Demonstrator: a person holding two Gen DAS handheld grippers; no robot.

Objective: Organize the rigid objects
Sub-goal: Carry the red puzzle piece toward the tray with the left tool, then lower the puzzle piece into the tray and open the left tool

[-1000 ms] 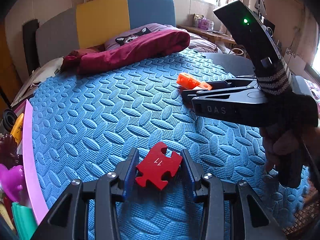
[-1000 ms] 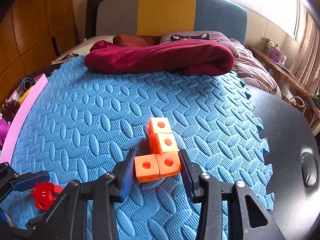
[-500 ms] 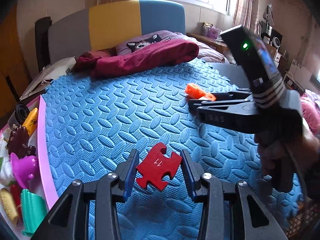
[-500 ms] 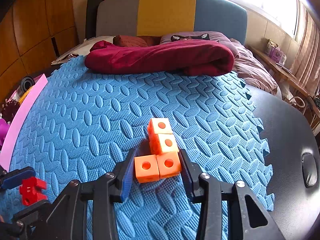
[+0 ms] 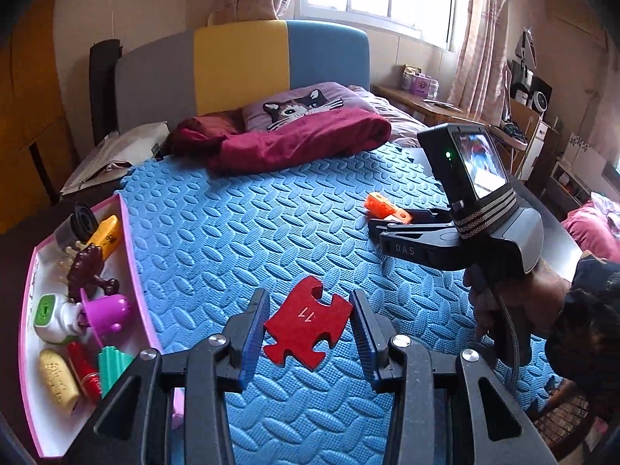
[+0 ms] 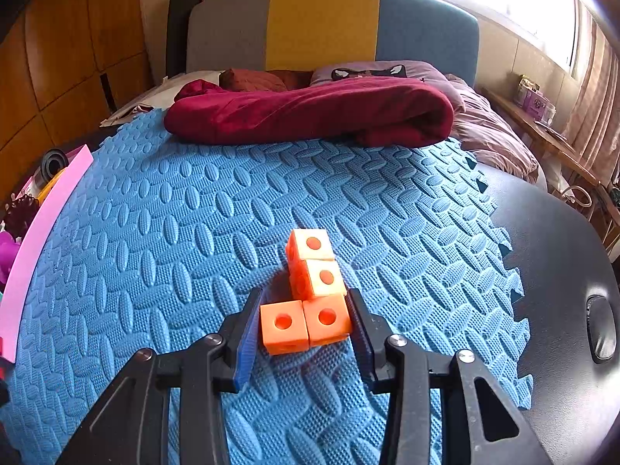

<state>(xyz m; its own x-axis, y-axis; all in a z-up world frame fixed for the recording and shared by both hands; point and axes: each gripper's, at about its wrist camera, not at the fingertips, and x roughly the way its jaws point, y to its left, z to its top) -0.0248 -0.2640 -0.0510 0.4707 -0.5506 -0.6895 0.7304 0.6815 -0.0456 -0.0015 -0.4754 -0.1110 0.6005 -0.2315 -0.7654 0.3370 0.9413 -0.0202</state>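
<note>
A flat red puzzle piece (image 5: 306, 327) marked 11 hangs above the blue foam mat (image 5: 240, 240), and my left gripper (image 5: 310, 308) is shut on it, a pad on each side edge. To the right, an orange block of joined cubes (image 6: 312, 290) with round holes rests on the mat. My right gripper (image 6: 305, 310) is shut on its two nearest cubes. The left wrist view shows the same orange block (image 5: 381, 204) at the tips of the right gripper (image 5: 378, 224), with a person's hand on its handle.
A pink-rimmed white tray (image 5: 131, 240) holding several small toys lies along the mat's left edge; its pink rim (image 6: 42, 217) also shows in the right wrist view. A dark red blanket (image 6: 310, 116) lies along the mat's far edge. Bare black tabletop (image 6: 562, 252) lies right of the mat.
My left gripper has risen and drawn back to the left with the red puzzle piece, bringing the tray into view and leaving the right wrist view. The right gripper and orange block have not moved.
</note>
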